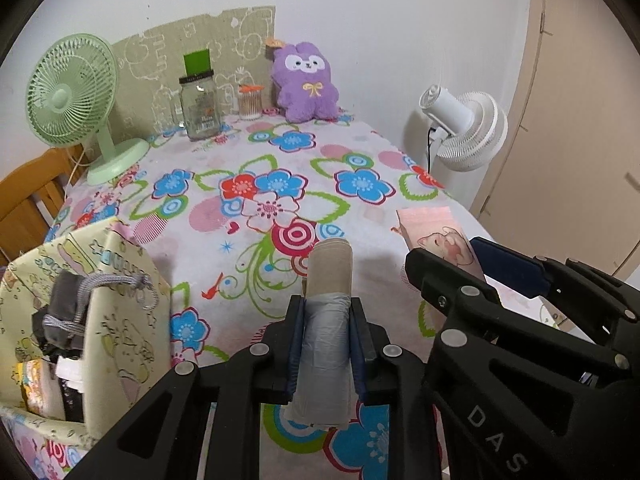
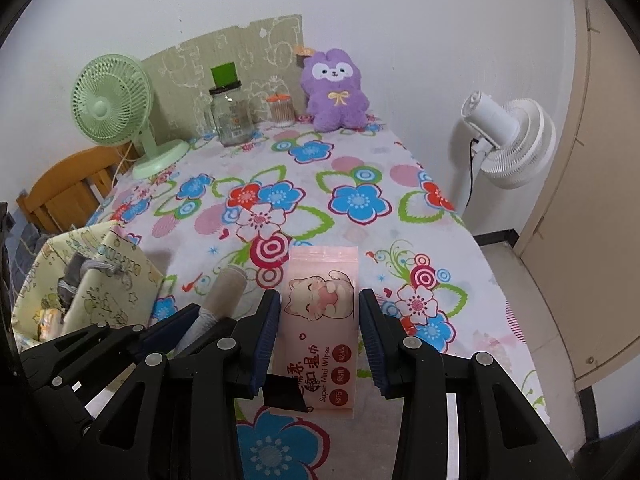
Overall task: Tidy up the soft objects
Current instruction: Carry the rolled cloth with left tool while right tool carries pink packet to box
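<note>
You're working in a home: a floral tablecloth fills the frame's middle, a purple plush toy and green desk fan sit along its top, a wooden chair at left.

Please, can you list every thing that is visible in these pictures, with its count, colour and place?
roll of bags: 1, grey, in left gripper
wipes pack: 1, pink, in right gripper
storage bag: 1, pale yellow, table's near left
plush toy: 1, purple, far edge
glass jar: 1, clear, far edge
desk fan: 1, green, far left
standing fan: 1, white, right of table
tablecloth: 1, floral
left gripper: black, shut
right gripper: black, shut
</note>
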The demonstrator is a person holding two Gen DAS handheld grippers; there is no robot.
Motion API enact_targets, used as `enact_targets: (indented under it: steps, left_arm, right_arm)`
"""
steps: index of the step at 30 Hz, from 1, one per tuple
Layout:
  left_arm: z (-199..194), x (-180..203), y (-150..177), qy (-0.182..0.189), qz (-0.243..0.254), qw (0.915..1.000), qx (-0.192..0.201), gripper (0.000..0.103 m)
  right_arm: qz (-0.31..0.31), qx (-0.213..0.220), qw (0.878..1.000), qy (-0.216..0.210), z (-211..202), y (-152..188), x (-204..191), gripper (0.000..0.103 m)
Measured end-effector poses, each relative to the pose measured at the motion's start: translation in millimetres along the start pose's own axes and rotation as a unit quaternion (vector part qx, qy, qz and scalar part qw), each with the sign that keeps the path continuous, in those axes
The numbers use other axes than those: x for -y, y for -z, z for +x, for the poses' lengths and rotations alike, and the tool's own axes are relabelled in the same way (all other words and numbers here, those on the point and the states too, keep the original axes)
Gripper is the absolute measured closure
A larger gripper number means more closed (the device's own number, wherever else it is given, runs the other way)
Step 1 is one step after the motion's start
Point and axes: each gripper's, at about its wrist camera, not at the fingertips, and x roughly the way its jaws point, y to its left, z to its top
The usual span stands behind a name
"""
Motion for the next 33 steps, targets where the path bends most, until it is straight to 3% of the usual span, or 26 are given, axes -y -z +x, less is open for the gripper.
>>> enact_targets:
  steps: [33]
  left_arm:
    - [-94, -6, -18, -0.027, 0.008, 0.9956, 0.089, 0.083]
  right_arm:
    - [-0.014, 0.086, 0.996, -0.002, -91, -22, -29, 0.059]
